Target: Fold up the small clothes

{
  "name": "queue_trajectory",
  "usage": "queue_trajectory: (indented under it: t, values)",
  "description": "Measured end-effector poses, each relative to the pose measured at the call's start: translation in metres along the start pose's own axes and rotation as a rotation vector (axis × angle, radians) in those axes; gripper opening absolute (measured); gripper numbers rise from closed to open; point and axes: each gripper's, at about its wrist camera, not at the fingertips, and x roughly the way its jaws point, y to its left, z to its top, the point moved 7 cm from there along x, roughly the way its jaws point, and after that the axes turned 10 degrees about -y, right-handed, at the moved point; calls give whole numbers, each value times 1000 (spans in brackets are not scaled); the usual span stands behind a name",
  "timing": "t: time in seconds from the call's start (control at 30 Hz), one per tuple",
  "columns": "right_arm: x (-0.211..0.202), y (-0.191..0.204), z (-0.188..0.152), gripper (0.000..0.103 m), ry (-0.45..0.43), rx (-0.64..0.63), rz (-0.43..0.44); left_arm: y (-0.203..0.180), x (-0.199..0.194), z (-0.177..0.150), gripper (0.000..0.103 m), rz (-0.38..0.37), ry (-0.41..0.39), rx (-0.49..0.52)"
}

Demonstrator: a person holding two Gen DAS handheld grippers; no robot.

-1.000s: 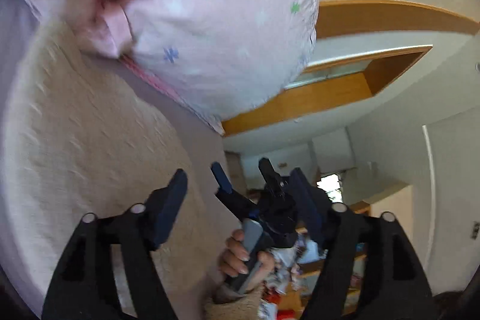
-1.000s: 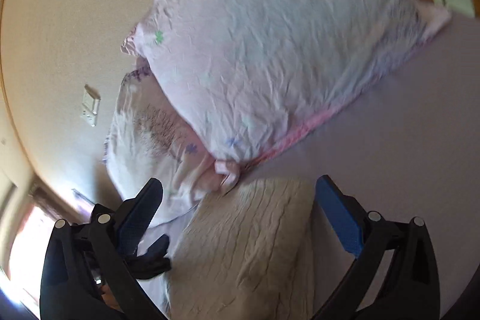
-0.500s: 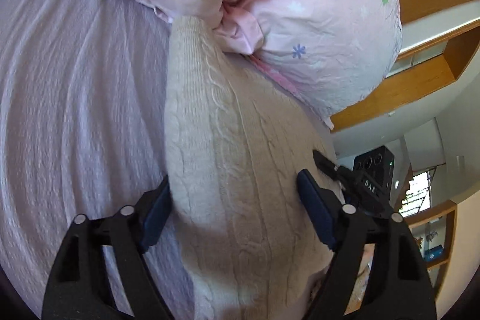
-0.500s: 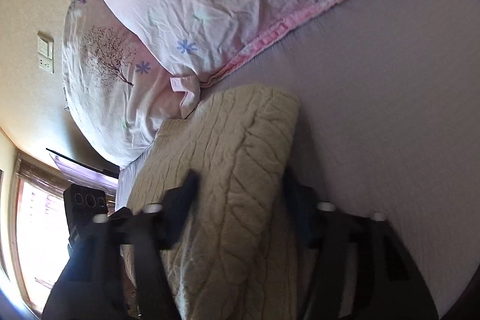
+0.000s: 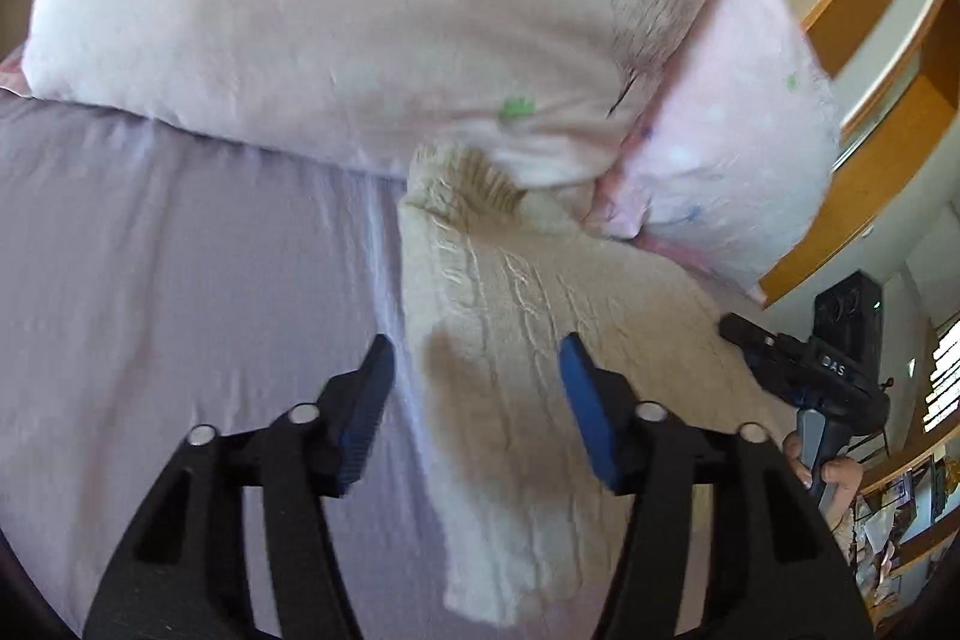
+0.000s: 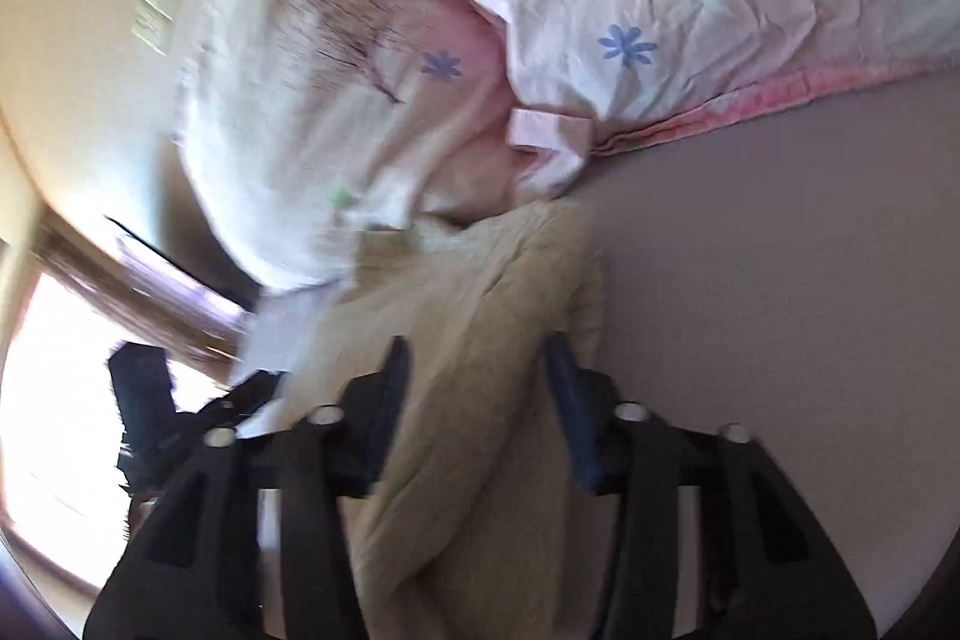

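1. The sweater (image 5: 540, 340) lies on the bed (image 5: 180, 280), running from the lower centre of the frame up to the pillows.
2. Two pillows (image 5: 360, 10) fill the upper frame, side by side; the sweater's far end tucks under where they meet.
3. The left claw (image 5: 474, 400) straddles the sweater's left edge.
4. The right claw (image 6: 477, 400) straddles the sweater (image 6: 480, 340); bare bed (image 6: 780, 280) lies right of it.

left tongs (image 5: 474, 388) spread wide, right tongs (image 6: 480, 388) likewise parted
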Motion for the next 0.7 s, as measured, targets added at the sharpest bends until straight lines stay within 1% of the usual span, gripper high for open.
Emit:
queue_trajectory:
  t: [0.03,0.1,0.17,0.2,0.27,0.3,0.33,0.4,0.43,0.5,0.53,0.57,0.6,0.67,0.7]
  values:
    - [-5,1,-3,73,-4,5,9,1,-11,0,75,6,-28,9]
    - [-9,4,-12,73,14,-14,-19,-1,-27,-6,78,11,-50,35]
    - [-2,2,-18,12,35,-62,-76,-7,-34,-19,82,4,-40,39]
    - [1,-7,-15,11,10,-57,-152,-7,-39,-26,82,-3,-27,38]
    - [5,-24,-5,11,-38,3,-208,-11,-49,-44,84,-11,6,48]
    - [5,-31,-4,11,-46,20,-236,-12,-51,-51,95,0,20,57]
    - [5,-32,-5,11,-46,16,-252,-12,-56,-61,101,35,32,67]
    - [-3,-22,-9,13,-66,-17,-255,-10,-65,-76,101,75,12,82]
    - [-14,-12,-11,19,-88,-60,-271,-11,-66,-81,101,90,9,92]
    - [-40,0,-17,56,-150,-134,-323,-11,-65,-90,101,147,21,119]
    - [-54,11,-22,94,-191,-178,-320,-10,-63,-93,101,179,23,128]
    - [-69,18,-26,102,-237,-227,-318,-10,-62,-95,101,200,25,135]
    - [-82,23,-35,102,-256,-270,-343,-10,-59,-99,101,219,31,143]
    - [-95,23,-53,102,-240,-341,-461,-11,-51,-106,101,226,62,155]
    - [-96,24,-63,102,-232,-363,-499,-12,-48,-110,101,231,77,162]
